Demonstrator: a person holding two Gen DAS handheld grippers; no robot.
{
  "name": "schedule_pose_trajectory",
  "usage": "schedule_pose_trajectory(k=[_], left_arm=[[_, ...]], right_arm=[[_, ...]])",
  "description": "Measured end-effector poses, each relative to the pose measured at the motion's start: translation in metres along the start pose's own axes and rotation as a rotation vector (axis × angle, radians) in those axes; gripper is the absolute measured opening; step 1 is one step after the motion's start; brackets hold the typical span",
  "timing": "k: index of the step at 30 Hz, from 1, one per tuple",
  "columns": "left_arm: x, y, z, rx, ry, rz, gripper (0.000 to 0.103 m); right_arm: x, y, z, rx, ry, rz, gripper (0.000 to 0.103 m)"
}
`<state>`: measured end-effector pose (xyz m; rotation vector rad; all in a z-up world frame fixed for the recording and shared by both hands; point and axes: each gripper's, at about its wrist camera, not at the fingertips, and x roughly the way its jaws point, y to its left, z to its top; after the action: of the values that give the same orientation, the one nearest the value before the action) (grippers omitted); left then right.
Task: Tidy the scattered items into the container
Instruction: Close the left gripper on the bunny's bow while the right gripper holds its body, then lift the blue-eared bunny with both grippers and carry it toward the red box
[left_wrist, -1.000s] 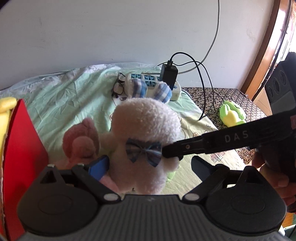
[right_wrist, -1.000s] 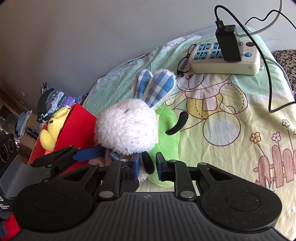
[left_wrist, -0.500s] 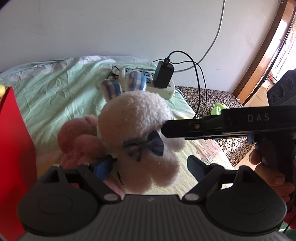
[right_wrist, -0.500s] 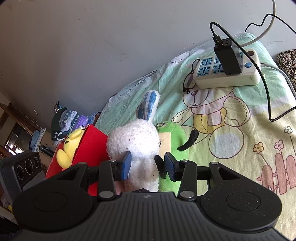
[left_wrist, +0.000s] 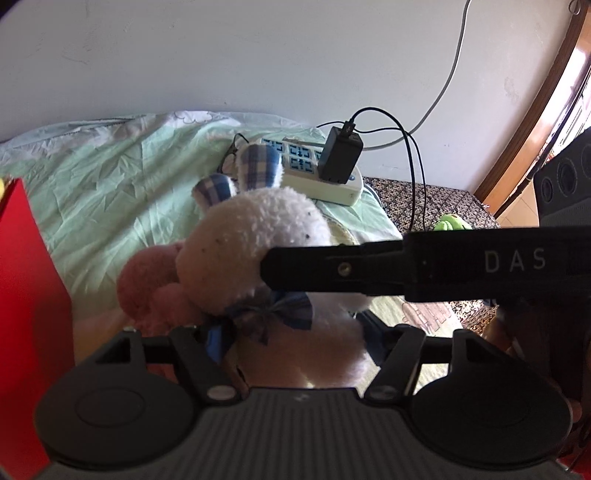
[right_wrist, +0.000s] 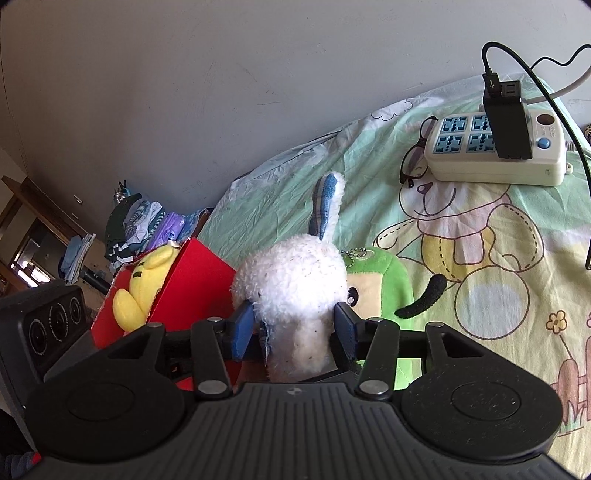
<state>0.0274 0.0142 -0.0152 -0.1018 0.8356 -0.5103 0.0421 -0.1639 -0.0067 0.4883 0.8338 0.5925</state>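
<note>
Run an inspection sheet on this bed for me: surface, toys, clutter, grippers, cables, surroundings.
Surface: sheet, cartoon print, wrinkled.
Job's things: bunny between both grippers; green toy and pink toy on the sheet; yellow toy in the red box.
Clutter: power strip, glasses beside it.
Grippers: left gripper and right gripper, jaws closing, bunny between them.
Cables: black cable from the charger in the strip.
Surroundings: wall, clothes pile.
</note>
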Motion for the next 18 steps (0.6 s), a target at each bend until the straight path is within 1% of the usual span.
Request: schedule_pose_trajectory(k=[3, 6, 10, 15, 18], left_arm=[[-0.003, 0.002, -0.001, -0.013, -0.003, -0.001, 0.064], [-0.007, -0.001, -0.005, -0.002, -0.001, 0.009, 0.063], [-0.017, -0.012, -0.011, 0.033, -0.012, 0.026, 0.061], [-0.037, -0.021, -0.023, 0.033, -0.017, -0.002, 0.061], [-0.047, -0.029, -0.033, 0.056, -0.012, 0.002, 0.061]], right_arm=[[-0.004, -0.004, -0.004, 0.035, -0.001, 0.013, 0.042], [-0.009, -0.003, -0.009, 0.051, 0.004, 0.019, 0.04], [-0.021, 0.005, -0.016, 0.042, -0.001, 0.018, 0.038], [-0.037, 0.017, -0.031, 0.038, 0.006, 0.015, 0.038], [-0.044, 0.029, -0.043, 0.013, 0.014, -0.006, 0.038]])
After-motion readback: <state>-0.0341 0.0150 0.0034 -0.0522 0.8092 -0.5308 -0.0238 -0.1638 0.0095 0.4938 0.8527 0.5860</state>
